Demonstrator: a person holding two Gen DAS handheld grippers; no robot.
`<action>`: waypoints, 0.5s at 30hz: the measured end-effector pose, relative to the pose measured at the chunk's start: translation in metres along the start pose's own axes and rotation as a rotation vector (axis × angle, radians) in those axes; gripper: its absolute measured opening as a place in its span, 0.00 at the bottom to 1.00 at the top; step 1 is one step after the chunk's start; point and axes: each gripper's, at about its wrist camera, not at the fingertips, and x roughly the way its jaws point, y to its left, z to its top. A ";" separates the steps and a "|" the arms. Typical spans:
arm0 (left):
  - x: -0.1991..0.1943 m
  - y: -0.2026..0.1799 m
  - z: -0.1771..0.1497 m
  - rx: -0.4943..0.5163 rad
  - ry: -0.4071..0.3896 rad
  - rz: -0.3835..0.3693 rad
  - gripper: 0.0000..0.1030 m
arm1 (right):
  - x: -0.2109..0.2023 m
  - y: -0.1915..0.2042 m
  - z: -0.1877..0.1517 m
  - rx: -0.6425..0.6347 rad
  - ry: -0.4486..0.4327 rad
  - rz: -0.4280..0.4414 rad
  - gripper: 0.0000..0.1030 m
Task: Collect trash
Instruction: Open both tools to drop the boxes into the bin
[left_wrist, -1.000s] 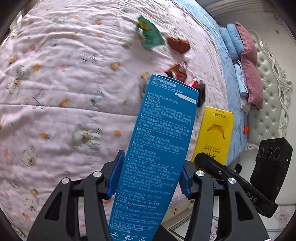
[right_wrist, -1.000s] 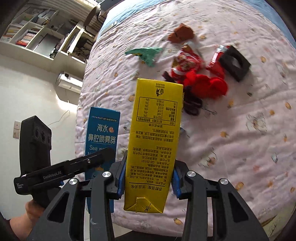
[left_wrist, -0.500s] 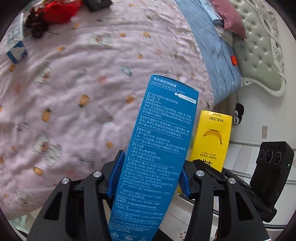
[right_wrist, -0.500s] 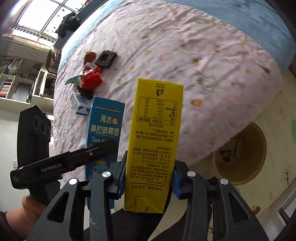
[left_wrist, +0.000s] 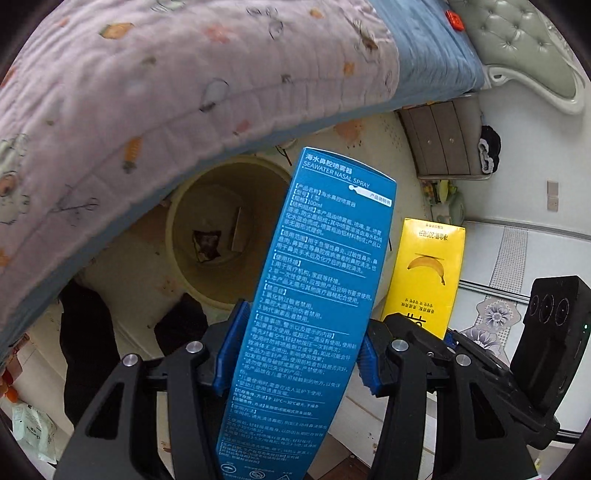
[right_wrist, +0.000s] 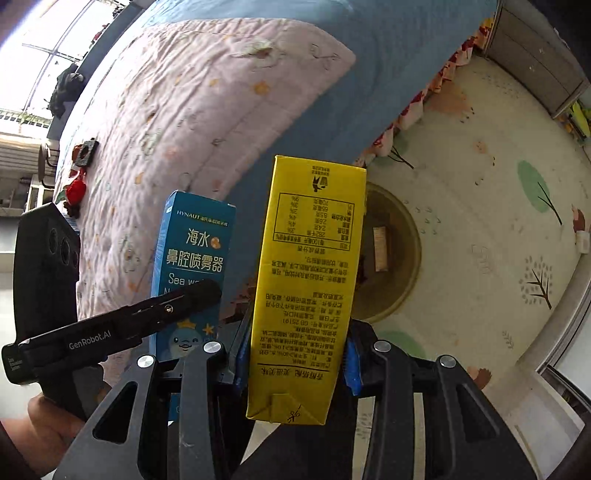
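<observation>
Left gripper (left_wrist: 295, 354) clamped on blue box (left_wrist: 317, 295), right gripper (right_wrist: 295, 356) clamped on yellow carton (right_wrist: 306, 288), both upright, side by side. Held over floor beside bed (left_wrist: 155, 85), above round bin (left_wrist: 225, 229). Scraps inside bin; more litter (right_wrist: 75, 190) far off on quilt.

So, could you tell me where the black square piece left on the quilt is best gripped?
The black square piece lies flat on the pink quilt, with a hole through its middle. I would come from above and close the jaws across two opposite outer edges, or over one side through the hole.
</observation>
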 end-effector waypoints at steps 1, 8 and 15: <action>0.012 -0.004 0.001 -0.002 0.003 -0.001 0.52 | 0.007 -0.009 0.001 0.001 0.010 -0.005 0.38; 0.069 -0.010 0.013 -0.054 0.026 0.035 0.59 | 0.046 -0.051 0.006 -0.003 0.049 0.003 0.39; 0.068 -0.011 0.021 0.031 0.003 0.156 0.76 | 0.064 -0.060 0.013 0.008 0.086 -0.009 0.48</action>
